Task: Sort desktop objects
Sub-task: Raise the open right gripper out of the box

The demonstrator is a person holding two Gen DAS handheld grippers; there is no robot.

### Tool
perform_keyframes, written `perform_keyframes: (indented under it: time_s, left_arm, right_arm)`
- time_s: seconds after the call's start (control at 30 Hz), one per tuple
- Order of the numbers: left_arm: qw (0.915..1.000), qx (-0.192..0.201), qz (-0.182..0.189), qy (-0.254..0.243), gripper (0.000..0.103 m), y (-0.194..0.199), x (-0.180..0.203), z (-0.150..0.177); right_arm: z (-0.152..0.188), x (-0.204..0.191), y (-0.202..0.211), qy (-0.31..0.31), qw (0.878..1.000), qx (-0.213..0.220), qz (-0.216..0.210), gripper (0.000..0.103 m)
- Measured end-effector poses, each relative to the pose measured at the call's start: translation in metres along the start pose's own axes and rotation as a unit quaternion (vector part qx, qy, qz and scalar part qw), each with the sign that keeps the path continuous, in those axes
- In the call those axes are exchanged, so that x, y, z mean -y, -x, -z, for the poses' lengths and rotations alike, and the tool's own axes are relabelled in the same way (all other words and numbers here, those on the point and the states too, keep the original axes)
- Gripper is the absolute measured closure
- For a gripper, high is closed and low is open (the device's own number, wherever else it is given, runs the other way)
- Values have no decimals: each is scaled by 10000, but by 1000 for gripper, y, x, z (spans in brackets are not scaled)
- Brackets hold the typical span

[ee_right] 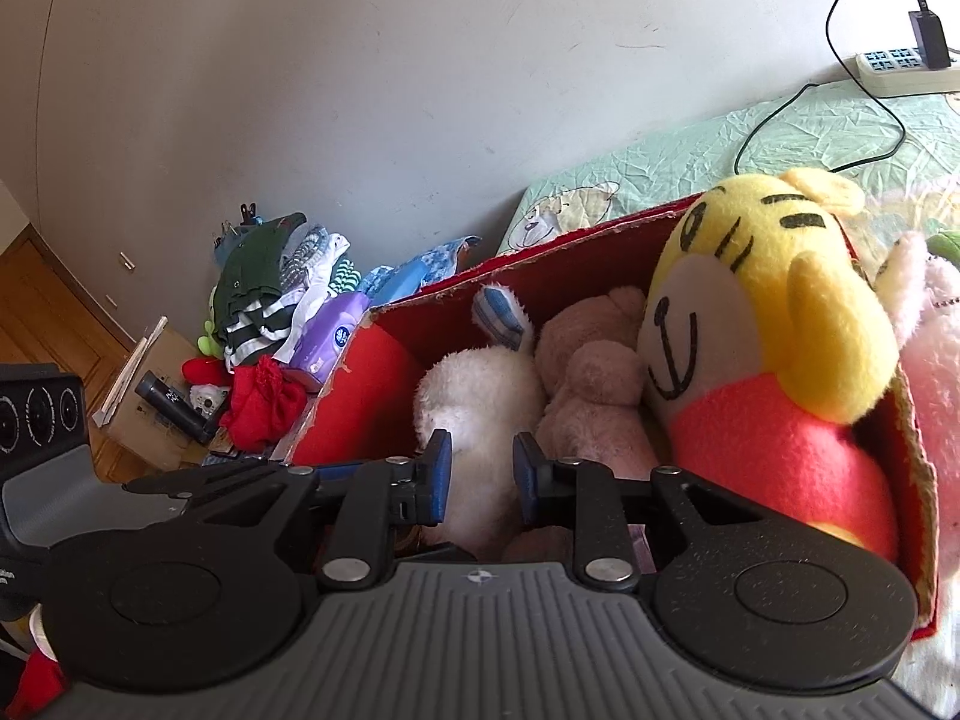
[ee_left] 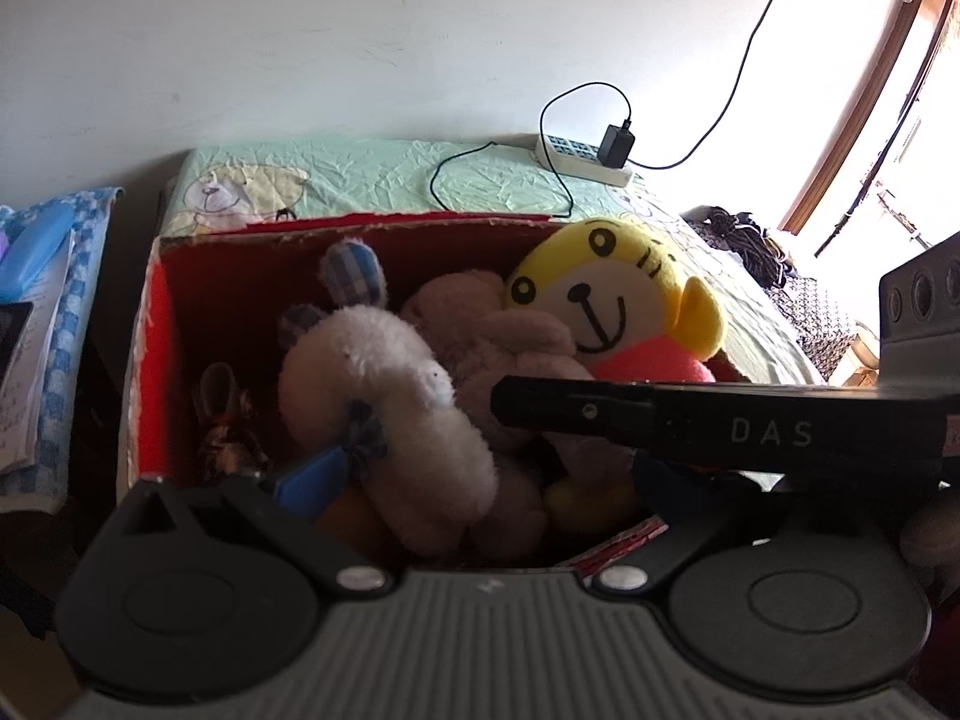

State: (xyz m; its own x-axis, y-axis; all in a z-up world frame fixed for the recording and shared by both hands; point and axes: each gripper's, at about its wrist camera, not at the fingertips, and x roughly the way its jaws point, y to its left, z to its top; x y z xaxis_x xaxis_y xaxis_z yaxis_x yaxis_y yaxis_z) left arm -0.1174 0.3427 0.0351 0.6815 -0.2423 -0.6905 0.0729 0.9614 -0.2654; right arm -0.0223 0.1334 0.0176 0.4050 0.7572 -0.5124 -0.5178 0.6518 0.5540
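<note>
An open red cardboard box (ee_left: 150, 324) (ee_right: 360, 396) holds several plush toys. A white fluffy plush (ee_left: 384, 396) (ee_right: 474, 396) lies in its middle. Beside it lie a brown plush (ee_left: 480, 324) (ee_right: 594, 384) and a yellow-headed plush in a pink top (ee_left: 612, 294) (ee_right: 774, 324). My right gripper (ee_right: 482, 474) has its blue pads pressed close on the white plush; in the left wrist view the right gripper (ee_left: 510, 405) crosses from the right. My left gripper (ee_left: 480, 480) stands wide open over the box's near side, with the plush toys between its fingers.
The box sits on a green wrinkled cloth (ee_left: 372, 174) (ee_right: 690, 162). A power strip with charger (ee_left: 588, 159) (ee_right: 906, 66) and cable lies by the wall. A pink plush (ee_right: 930, 372) lies outside the box on the right. Clothes and clutter (ee_right: 270, 312) are piled to the left.
</note>
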Motion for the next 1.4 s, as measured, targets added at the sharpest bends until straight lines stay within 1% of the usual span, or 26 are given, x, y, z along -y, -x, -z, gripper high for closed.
perform_keyframes:
  time_s: [0.27, 0.43, 0.57, 1.4]
  left_arm:
    - [9986, -222, -464, 153, 1, -2, 5, 5]
    - [9974, -259, -662, 125, 1, -1, 10, 8]
    - [9964, -201, -822, 65, 1, 1, 16, 9]
    - [9904, -79, -1381, -40, 1, 7, 34, 12]
  right_arm:
    - [8, -8, 9, 156, 9998, 108, 92, 77]
    - [13, -9, 16, 121, 9998, 142, 116, 77]
    - [17, -7, 22, 33, 9997, 194, 136, 77]
    - [25, 5, 38, -250, 9989, 403, 26, 77]
